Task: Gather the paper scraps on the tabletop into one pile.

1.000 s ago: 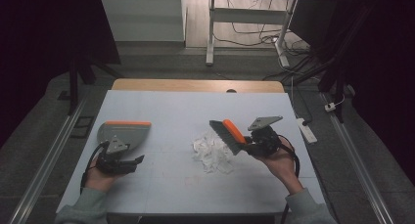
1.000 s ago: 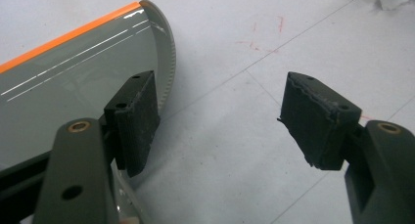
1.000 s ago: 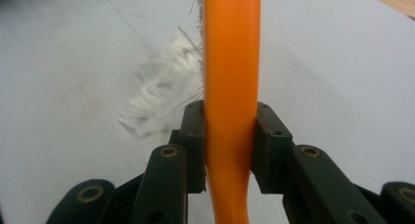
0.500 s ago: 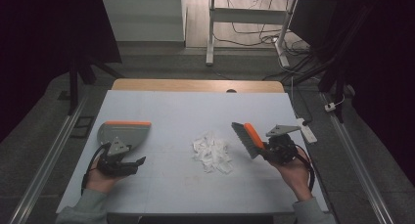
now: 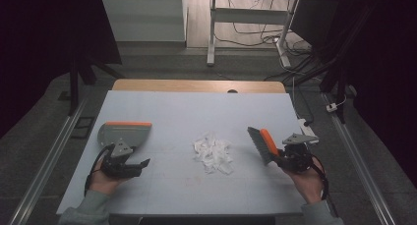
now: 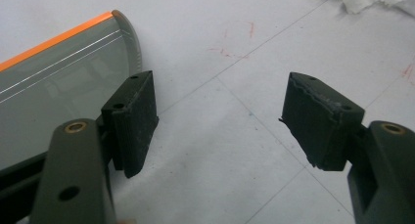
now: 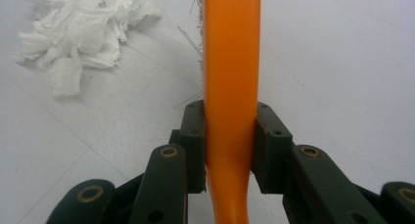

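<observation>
**Inspector:** Since the earlier frames the brush (image 5: 262, 144) has travelled from just beside the paper scraps (image 5: 213, 154), almost over them, out toward the right edge of the surface (image 5: 196, 112). It now stands apart from the pile, carried low by the right tool (image 5: 281, 158).

**Clerk:** And the grip on it?

**Inspector:** Firm. In the right gripper view the orange handle (image 7: 230, 77) runs straight up between the two black jaws, which press on it from both sides. The bristles face left, toward the scraps.

**Clerk:** Position of the scraps?

**Inspector:** A loose heap of torn white paper near the middle of the surface, between the two hands. It lies in the same place as before.

**Clerk:** The left side?

**Inspector:** The left tool (image 5: 136, 166) lies low at the near left, its jaws spread wide with bare surface between them. The grey dustpan (image 5: 124, 132) with its orange lip lies flat just beyond it; in the left gripper view the pan (image 6: 58, 87) sits beside and behind the left-hand jaw. Whether they touch I cannot tell. Neither has shifted.

**Clerk:** Marks on the surface?

**Inspector:** Faint red scribbles (image 6: 235, 38) near the scraps.
</observation>
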A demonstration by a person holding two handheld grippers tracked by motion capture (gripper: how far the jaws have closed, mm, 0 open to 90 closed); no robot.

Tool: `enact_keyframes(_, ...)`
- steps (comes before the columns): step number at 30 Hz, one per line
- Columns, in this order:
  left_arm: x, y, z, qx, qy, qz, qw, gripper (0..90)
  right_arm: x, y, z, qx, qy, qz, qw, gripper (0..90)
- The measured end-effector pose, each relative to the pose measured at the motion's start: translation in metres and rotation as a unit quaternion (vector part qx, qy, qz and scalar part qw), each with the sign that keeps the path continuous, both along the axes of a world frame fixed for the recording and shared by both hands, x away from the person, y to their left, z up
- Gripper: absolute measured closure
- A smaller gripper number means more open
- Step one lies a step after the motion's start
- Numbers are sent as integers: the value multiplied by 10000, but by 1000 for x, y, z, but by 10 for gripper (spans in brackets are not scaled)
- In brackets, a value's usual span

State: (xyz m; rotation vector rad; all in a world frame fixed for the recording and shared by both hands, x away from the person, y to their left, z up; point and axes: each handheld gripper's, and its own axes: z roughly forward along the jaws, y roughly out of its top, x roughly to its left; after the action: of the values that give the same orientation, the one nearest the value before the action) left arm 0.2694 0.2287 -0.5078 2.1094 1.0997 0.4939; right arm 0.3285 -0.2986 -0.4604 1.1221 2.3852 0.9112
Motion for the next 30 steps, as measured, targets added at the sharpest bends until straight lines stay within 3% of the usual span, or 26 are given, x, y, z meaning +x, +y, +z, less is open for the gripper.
enact_keyframes(17,1,-1,-1,-13,38,-16,10000,295,-3,2,1,91,-134,233,9996,701)
enact_keyframes(30,2,-2,-2,1,77,-43,10000,292,-4,2,2,97,-165,232,9995,701)
